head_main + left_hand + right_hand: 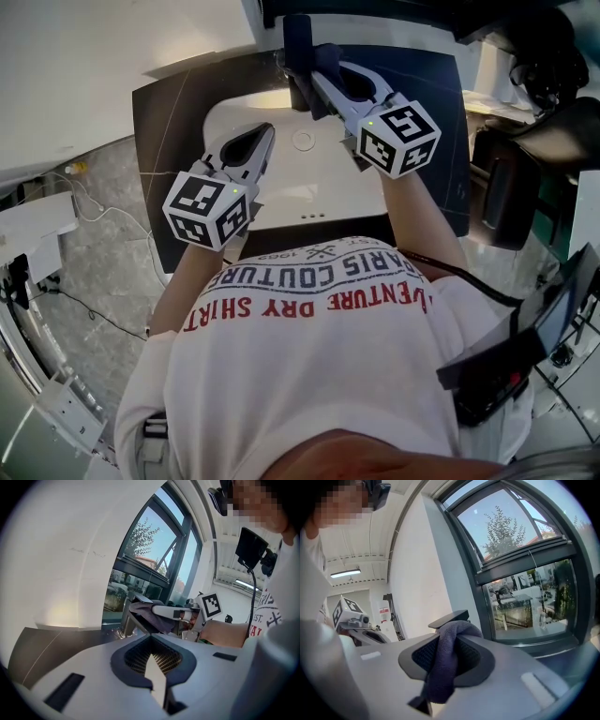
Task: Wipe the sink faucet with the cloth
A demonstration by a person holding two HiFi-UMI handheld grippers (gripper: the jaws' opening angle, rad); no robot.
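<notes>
Right gripper: reached out on a bare, almost straight forearm to the far edge of the sink, marker cube turned up and back toward the near right corner. Jaws drawn in hard on a dark blue cloth. Fabric threaded down through the teardrop opening between the ribbed black pads, folded over the tips at the top, loose end hanging at the base. Soft, fine-looped pile, bunched into a thick roll.

Faucet: at the middle of the sink's far edge, just beyond the cloth-covered jaw tips. Flat dark lever projecting above the fold of cloth; contact between cloth and metal not resolvable. Window directly behind.

Left gripper: held lower and closer in, over the near left part of the sink, elbow bent, tips aimed at the far edge. Jaws brought together tip to tip, nothing between the pads. Smooth grey plastic shells, black mesh-textured pads.

Sink: glossy white, rounded rectangular bowl with a round drain near its centre, set into a dark matte counter.
</notes>
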